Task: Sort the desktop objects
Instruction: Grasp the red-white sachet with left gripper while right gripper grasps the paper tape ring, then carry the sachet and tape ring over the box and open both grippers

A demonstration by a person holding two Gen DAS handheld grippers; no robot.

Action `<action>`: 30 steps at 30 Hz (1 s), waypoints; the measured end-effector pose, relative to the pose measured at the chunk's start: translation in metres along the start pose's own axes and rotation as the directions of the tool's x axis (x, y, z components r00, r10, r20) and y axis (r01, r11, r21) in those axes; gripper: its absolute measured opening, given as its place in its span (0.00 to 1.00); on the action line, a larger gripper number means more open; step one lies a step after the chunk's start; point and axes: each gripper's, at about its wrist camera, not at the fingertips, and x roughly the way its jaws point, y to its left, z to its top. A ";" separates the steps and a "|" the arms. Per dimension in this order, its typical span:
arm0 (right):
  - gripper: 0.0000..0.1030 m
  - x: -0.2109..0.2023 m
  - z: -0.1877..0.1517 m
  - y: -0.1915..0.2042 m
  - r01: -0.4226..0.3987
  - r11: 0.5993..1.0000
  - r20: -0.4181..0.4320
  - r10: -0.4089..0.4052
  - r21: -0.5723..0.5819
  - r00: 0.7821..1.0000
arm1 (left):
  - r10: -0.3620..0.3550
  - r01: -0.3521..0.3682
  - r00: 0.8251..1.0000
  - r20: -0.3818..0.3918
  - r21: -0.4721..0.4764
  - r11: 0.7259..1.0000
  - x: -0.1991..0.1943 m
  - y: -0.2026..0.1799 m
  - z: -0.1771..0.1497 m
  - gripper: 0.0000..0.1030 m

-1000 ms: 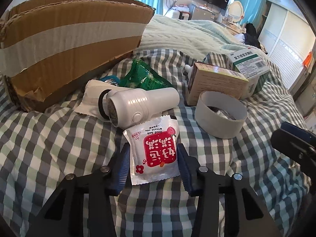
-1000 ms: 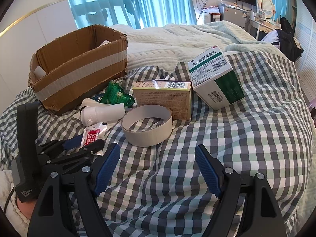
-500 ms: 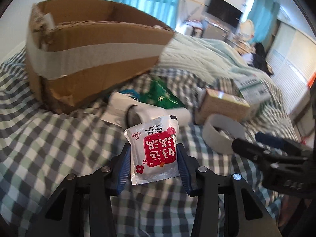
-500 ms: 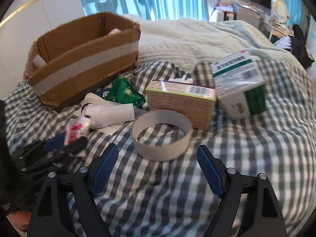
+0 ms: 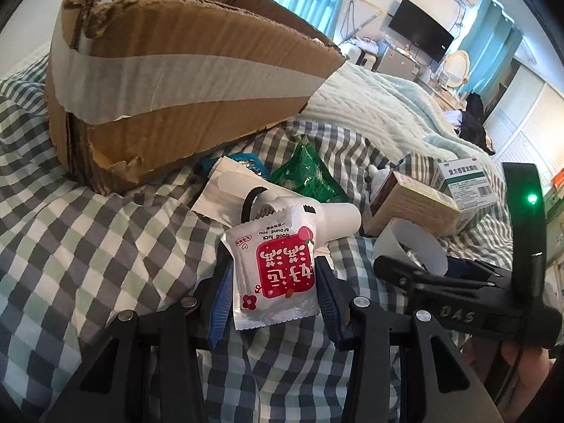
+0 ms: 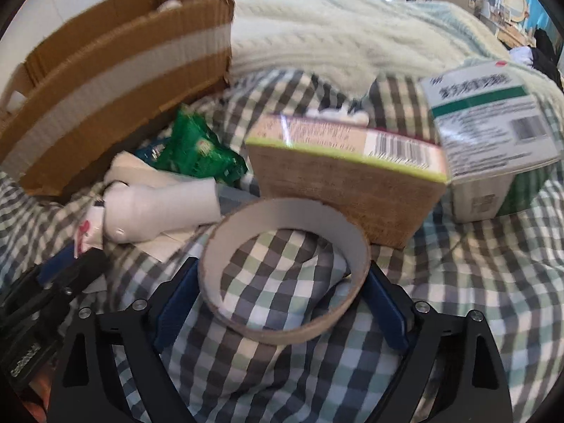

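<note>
My left gripper [image 5: 273,292] is shut on a white and red snack packet [image 5: 275,268] and holds it above the checked bedcover, short of the taped cardboard box [image 5: 169,81]. My right gripper [image 6: 282,299] is open, its blue pads on either side of a grey cardboard ring [image 6: 282,275] that lies on the cover. A white lint shaver [image 6: 158,211] lies to the ring's left. In the left wrist view the right gripper [image 5: 412,268] reaches in from the right at the ring [image 5: 416,246].
Behind the ring stand a brown carton [image 6: 349,183] and a white and green medicine box [image 6: 493,134]. A green packet [image 6: 197,151] and white paper [image 5: 225,194] lie by the cardboard box [image 6: 116,81]. A pale knitted blanket [image 6: 335,42] lies beyond.
My left gripper has lifted the packet and swung towards the cardboard box. My right gripper has moved forward until the ring sits between its pads.
</note>
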 end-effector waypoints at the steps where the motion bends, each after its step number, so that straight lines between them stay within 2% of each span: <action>1: 0.87 0.000 -0.001 0.002 0.013 1.000 0.002 -0.013 -0.011 1.000 | 0.000 0.000 1.000 0.001 0.002 1.000 0.000 0.000 0.000 0.44; 7: 0.86 -0.012 -0.010 0.003 0.010 1.000 0.037 -0.009 -0.012 0.999 | 0.002 -0.002 1.000 0.009 0.010 1.000 -0.003 0.000 -0.002 0.44; 9: 0.81 -0.017 -0.013 0.004 0.012 1.000 0.047 -0.012 -0.006 0.999 | 0.003 -0.003 1.000 0.012 0.012 1.000 -0.005 0.000 -0.003 0.44; 15: 0.81 -0.040 -0.030 0.002 -0.027 0.999 0.071 0.026 0.025 0.997 | 0.002 -0.002 1.000 0.010 0.014 1.000 -0.007 0.001 -0.005 0.44; 30: 0.81 -0.093 -0.057 0.008 -0.044 0.998 0.154 0.036 0.053 0.987 | -0.037 0.036 0.999 0.038 0.040 0.999 -0.028 -0.008 -0.012 0.44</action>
